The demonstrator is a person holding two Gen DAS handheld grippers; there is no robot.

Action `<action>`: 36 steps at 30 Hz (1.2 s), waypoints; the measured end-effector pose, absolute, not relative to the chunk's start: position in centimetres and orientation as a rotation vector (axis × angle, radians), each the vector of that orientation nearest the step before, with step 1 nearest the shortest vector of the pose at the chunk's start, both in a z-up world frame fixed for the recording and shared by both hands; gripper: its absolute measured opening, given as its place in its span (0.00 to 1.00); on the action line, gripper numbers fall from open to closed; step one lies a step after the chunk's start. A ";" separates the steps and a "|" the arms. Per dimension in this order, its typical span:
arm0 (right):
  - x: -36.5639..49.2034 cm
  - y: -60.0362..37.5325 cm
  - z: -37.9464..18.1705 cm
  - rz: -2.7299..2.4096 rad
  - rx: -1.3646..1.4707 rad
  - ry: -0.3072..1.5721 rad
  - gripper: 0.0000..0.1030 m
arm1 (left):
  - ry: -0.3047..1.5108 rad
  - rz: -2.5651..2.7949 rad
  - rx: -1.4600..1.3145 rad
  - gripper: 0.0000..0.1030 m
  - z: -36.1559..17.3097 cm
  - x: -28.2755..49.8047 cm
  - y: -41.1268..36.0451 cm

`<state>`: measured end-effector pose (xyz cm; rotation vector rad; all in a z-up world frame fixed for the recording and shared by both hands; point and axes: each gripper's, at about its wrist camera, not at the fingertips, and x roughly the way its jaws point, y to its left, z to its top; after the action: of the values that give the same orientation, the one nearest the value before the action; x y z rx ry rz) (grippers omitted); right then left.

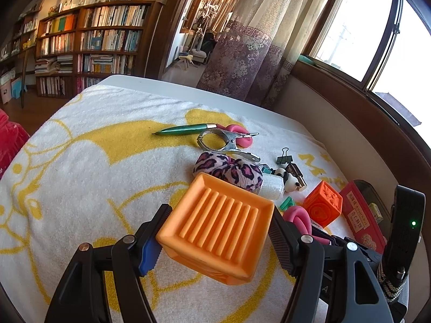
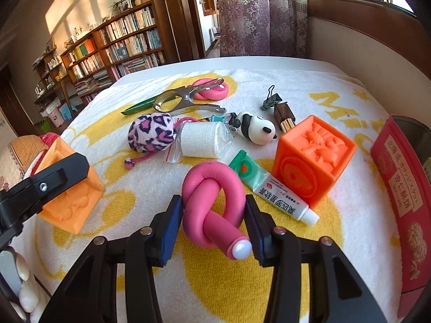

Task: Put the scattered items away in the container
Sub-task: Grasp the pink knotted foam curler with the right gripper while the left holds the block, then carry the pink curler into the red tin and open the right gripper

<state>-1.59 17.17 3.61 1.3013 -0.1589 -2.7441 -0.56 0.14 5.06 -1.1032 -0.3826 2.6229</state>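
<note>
My left gripper (image 1: 216, 235) is shut on a light orange cube (image 1: 215, 226) and holds it above the towel; the cube also shows in the right wrist view (image 2: 71, 196). My right gripper (image 2: 214, 224) is shut on a knotted pink foam roller (image 2: 215, 202), seen in the left wrist view (image 1: 297, 216) too. A darker orange cube (image 2: 312, 158), an ointment tube (image 2: 272, 191), a bandage roll in a bag (image 2: 202, 140), a leopard ball (image 2: 152, 132) and a panda figure (image 2: 256, 127) lie scattered ahead. The red tin container (image 2: 401, 175) stands at the right.
A hole punch (image 2: 183, 98), a green pen (image 1: 186, 129), a second pink roller (image 2: 212, 90), a binder clip (image 2: 270, 99) and a lipstick (image 2: 284, 117) lie farther back on the yellow-and-white towel (image 1: 80, 161). Bookshelves, curtains and a window stand beyond the table.
</note>
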 end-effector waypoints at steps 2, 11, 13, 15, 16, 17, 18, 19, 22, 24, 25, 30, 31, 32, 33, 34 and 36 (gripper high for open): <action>-1.0 17.1 3.9 -2.746 1.278 -0.177 0.48 | -0.378 2.623 -1.104 0.69 5.1 -0.6 0.2; 2.2 18.9 5.7 -2.791 1.199 -0.283 0.48 | -0.359 2.622 -1.115 0.69 4.9 -0.6 0.5; 2.9 19.7 6.2 -2.816 1.183 -0.307 0.48 | -0.351 2.621 -1.118 0.69 4.8 -0.6 0.6; 3.6 20.6 6.7 -2.847 1.163 -0.328 0.48 | -0.342 2.622 -1.122 0.69 4.7 -0.6 0.7; 4.0 21.1 7.0 -2.866 1.153 -0.339 0.48 | -0.338 2.622 -1.124 0.69 4.7 -0.6 0.8; 4.4 21.7 7.4 -2.885 1.141 -0.349 0.48 | -0.334 2.622 -1.125 0.69 4.6 -0.6 0.8; 4.7 22.3 7.7 -2.904 1.128 -0.359 0.48 | -0.331 2.623 -1.126 0.69 4.6 -0.6 0.9; 5.1 22.9 8.0 -2.925 1.117 -0.367 0.48 | -0.327 2.624 -1.126 0.69 4.6 -0.6 1.0; 6.2 24.8 8.7 -2.987 1.089 -0.399 0.48 | -0.312 2.624 -1.132 0.69 4.5 -0.6 1.2; 7.0 26.2 9.2 -3.027 1.069 -0.427 0.48 | -0.298 2.625 -1.133 0.69 4.4 -0.6 1.4; 7.4 26.9 9.4 -3.047 1.059 -0.442 0.48 | -0.291 2.625 -1.134 0.69 4.4 -0.6 1.5; 9.2 30.3 10.4 -3.164 1.008 -0.506 0.48 | -0.269 2.626 -1.141 0.69 4.2 -0.4 1.9; 9.5 31.0 10.6 -3.188 1.001 -0.516 0.48 | -0.265 2.626 -1.142 0.69 4.2 -0.4 1.9; 9.8 31.7 10.7 -3.209 0.997 -0.528 0.48 | -0.263 2.627 -1.143 0.69 4.2 -0.4 2.0; 10.1 32.4 10.7 -3.229 0.994 -0.543 0.48 | -0.260 2.627 -1.144 0.69 4.1 -0.4 2.0; 10.3 33.2 10.7 -3.247 0.994 -0.558 0.48 | -0.258 2.627 -1.145 0.69 4.1 -0.4 2.0; 10.8 34.5 10.7 -3.286 0.998 -0.578 0.48 | -0.250 2.628 -1.144 0.69 4.1 -0.3 2.1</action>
<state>10.83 34.47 10.70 0.9976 -0.5776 -3.2858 -0.26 2.13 4.12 -1.1440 -0.2500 2.6283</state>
